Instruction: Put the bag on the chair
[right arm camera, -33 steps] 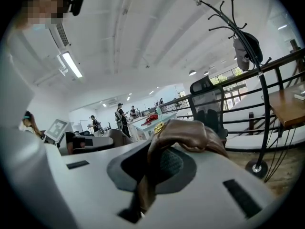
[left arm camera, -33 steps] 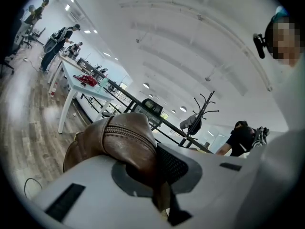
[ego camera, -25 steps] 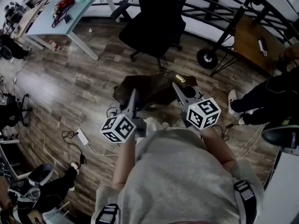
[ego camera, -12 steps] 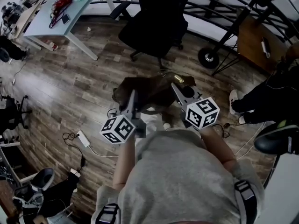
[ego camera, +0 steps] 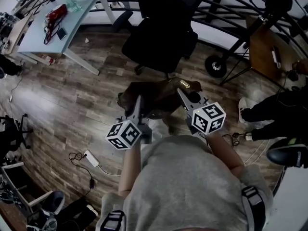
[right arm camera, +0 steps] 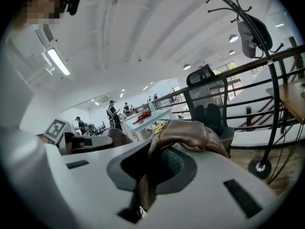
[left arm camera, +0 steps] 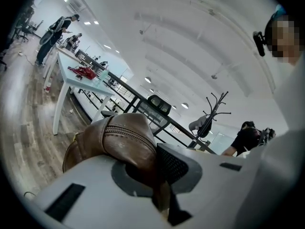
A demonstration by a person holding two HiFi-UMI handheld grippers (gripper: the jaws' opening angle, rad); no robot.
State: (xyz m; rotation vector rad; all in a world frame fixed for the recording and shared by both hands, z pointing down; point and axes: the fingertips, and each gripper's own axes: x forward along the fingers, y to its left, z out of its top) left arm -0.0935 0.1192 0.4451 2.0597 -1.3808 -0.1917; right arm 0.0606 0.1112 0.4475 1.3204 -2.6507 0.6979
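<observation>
A brown leather bag (ego camera: pixel 156 94) hangs above the wooden floor, held up between both grippers. My left gripper (ego camera: pixel 136 105) is shut on the bag's (left arm camera: pixel 125 138) left edge, the leather pinched between its jaws. My right gripper (ego camera: pixel 183 96) is shut on the right edge of the bag (right arm camera: pixel 189 136), near a gold clasp (ego camera: pixel 185 84). The black office chair (ego camera: pixel 161 30) stands just beyond the bag, its seat facing me; its mesh back (right arm camera: pixel 206 97) rises behind the bag in the right gripper view.
A light blue table (ego camera: pixel 57 16) with a red item stands at the back left. A black railing (ego camera: pixel 226 4) and a coat stand base (ego camera: pixel 215 65) are at the back right, by a wooden desk (ego camera: pixel 269 52). Cables and a power strip (ego camera: pixel 91 159) lie on the floor at left. A seated person's legs (ego camera: pixel 274 112) are at right.
The bag and both grippers have moved slightly forward toward the black chair; the chair now looms closer above the bag.
</observation>
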